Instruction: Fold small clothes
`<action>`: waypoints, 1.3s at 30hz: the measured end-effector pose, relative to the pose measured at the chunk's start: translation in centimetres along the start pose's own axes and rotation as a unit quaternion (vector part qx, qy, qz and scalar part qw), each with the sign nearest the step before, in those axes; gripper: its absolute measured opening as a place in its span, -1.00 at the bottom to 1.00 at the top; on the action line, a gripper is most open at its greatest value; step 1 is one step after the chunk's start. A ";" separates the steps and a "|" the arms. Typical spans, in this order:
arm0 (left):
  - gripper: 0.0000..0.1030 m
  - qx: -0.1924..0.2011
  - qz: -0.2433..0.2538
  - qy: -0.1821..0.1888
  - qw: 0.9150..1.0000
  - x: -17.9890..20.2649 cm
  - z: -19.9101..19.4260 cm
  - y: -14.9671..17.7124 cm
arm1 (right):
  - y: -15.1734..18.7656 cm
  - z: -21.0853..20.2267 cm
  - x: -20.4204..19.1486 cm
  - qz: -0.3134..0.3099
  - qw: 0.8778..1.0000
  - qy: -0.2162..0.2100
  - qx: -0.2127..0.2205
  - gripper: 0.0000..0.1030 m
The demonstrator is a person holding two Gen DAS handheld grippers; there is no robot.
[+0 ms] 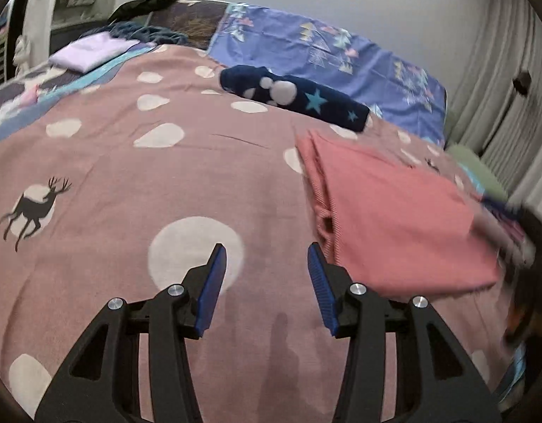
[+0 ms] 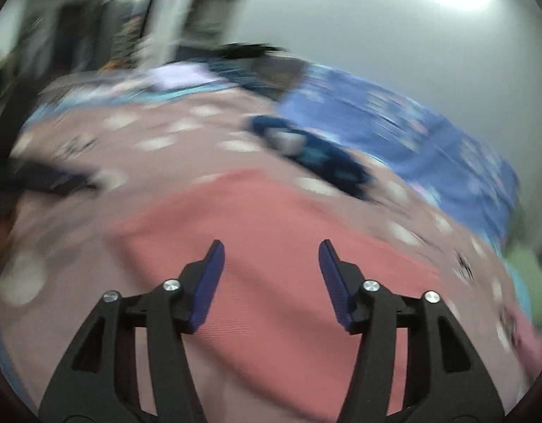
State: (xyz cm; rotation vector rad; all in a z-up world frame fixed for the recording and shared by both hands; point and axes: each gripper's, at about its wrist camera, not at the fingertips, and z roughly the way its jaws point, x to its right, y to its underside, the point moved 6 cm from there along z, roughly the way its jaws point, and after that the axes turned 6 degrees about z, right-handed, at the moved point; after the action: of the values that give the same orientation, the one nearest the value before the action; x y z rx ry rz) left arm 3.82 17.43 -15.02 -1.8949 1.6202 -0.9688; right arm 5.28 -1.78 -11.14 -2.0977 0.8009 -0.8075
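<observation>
A salmon-pink small garment lies folded flat on the pink spotted bedspread, right of centre in the left wrist view. My left gripper is open and empty, just left of the garment's near left corner. In the blurred right wrist view the same garment lies under my right gripper, which is open and empty above it. A folded navy garment with stars lies beyond, also in the right wrist view.
A blue patterned pillow lies at the head of the bed. A folded lilac cloth and dark clothes sit at the far left. A green item and curtains are to the right.
</observation>
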 end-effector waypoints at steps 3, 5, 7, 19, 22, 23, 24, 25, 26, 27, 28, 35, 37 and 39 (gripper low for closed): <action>-0.06 0.001 -0.034 0.019 0.999 -1.8 -0.3 0.7 | 0.3 0.9 -6.8 -0.095 0.995 -0.009 0.006 0.23; -0.06 -0.002 -0.046 0.030 0.998 -2.5 -0.3 1.2 | 0.5 1.8 -9.0 -0.133 0.991 -0.002 0.004 0.24; 0.01 -0.009 -0.054 0.046 0.997 -2.8 -0.2 1.8 | 0.6 3.5 -10.1 -0.159 0.987 0.021 -0.015 0.28; 0.11 -0.009 -0.106 0.136 0.985 -3.5 0.9 2.6 | 0.1 7.7 -10.8 -0.201 0.968 0.151 -0.022 0.02; 0.11 -0.009 -0.104 0.135 0.985 -3.3 0.8 2.6 | -0.2 8.8 -10.8 -0.216 0.963 0.164 -0.016 -0.92; 0.11 -0.009 -0.104 0.135 0.985 -3.4 0.8 2.5 | -0.3 8.9 -10.7 -0.212 0.965 0.154 -0.020 -0.91; 0.11 -0.009 -0.103 0.133 0.986 -3.4 0.8 2.5 | -0.5 8.5 -10.6 -0.204 0.968 0.146 -0.014 -0.91; 0.11 -0.011 -0.099 0.132 0.986 -3.2 0.7 2.3 | -1.1 7.6 -10.3 -0.183 0.974 0.130 -0.004 -0.91; 0.11 -0.010 -0.089 0.134 0.987 -2.8 0.6 1.7 | -1.6 7.1 -9.8 -0.160 0.980 0.117 -0.001 -0.91; 0.11 -0.004 -0.078 0.143 0.987 -2.4 0.5 0.7 | -2.2 6.6 -9.1 -0.130 0.986 0.103 0.000 -0.91; 0.11 0.001 -0.068 0.155 0.986 -1.8 0.3 -0.5 | -2.4 6.4 -8.8 -0.115 0.989 0.095 -0.001 -0.91; 0.11 -0.048 -0.005 0.218 0.975 3.6 7.2 -7.9 | -2.1 7.0 -9.0 -0.104 0.991 0.084 -0.022 -0.91; 0.11 -0.090 -0.031 0.227 0.969 4.2 11.6 -8.5 | -2.0 7.1 -9.2 -0.107 0.990 0.088 -0.026 -0.91; 0.11 -0.114 -0.048 0.248 0.961 4.7 14.4 -8.7 | -2.1 7.3 -9.2 -0.104 0.990 0.086 -0.032 -0.91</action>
State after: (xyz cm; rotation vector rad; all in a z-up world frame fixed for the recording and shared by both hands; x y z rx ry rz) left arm 20.67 13.15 -16.92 -2.0025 2.0066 -1.4434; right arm 5.67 9.09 -15.95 -2.2154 0.7132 -1.0993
